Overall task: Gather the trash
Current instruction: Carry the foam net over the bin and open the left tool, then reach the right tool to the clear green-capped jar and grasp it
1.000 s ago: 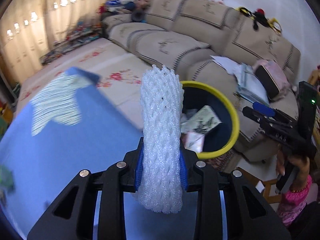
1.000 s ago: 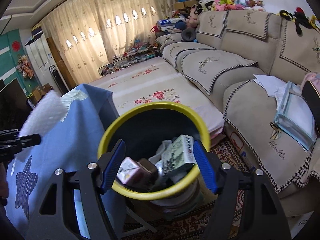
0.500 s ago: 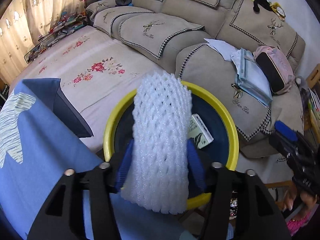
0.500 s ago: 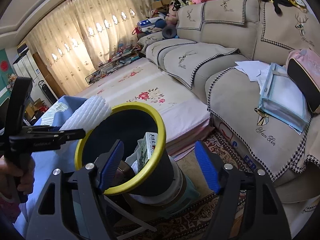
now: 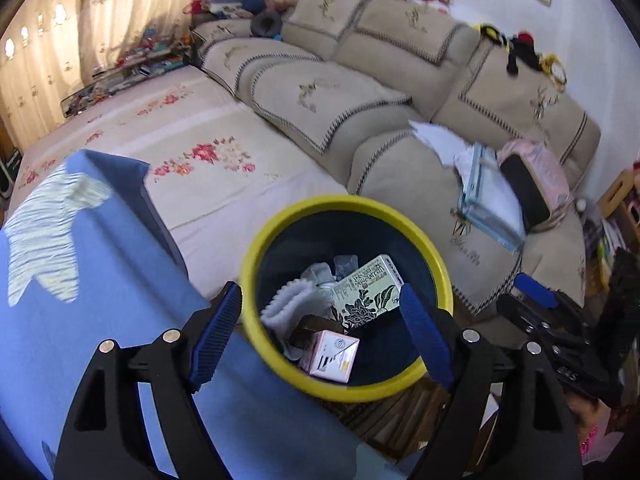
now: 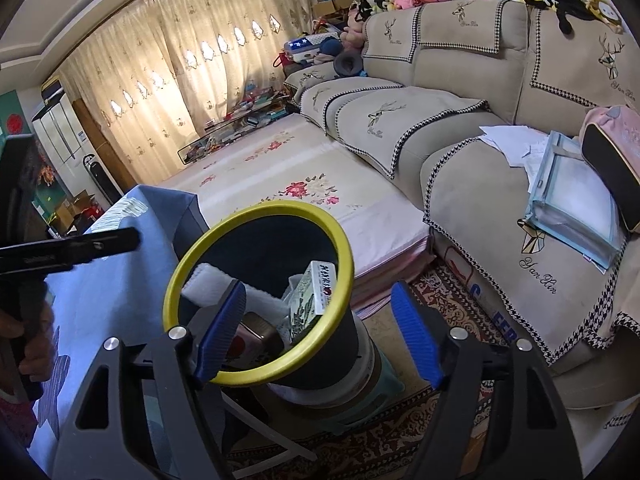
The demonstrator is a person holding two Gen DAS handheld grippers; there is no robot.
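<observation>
Both tongs stand wide apart and grip nothing: the left gripper [image 5: 320, 324] hovers over the yellow-rimmed bin [image 5: 436, 264], while the right gripper [image 6: 316, 332] looks at the same bin [image 6: 256, 216] from its side. Inside the dark bin lies the white foam net [image 5: 294, 300], its ribbed mesh curled against the near left wall (only a strip of it shows in the right wrist view [image 6: 208, 280]). Beside it sit a green-and-white printed carton [image 5: 366, 290], tilted against the far wall, and a small pink box [image 5: 330, 356] at the near rim; crumpled pale wrappers [image 5: 320, 272] fill the gaps, too jumbled to identify. The bin's base is cut off behind the right tongs. At the bin's near left side runs the edge of a table under a blue cloth [image 5: 100, 280]. Beyond it, a floral mattress [image 5: 224, 152] and a beige sofa [image 5: 320, 92] stretch toward the curtains [image 6: 180, 40].
</observation>
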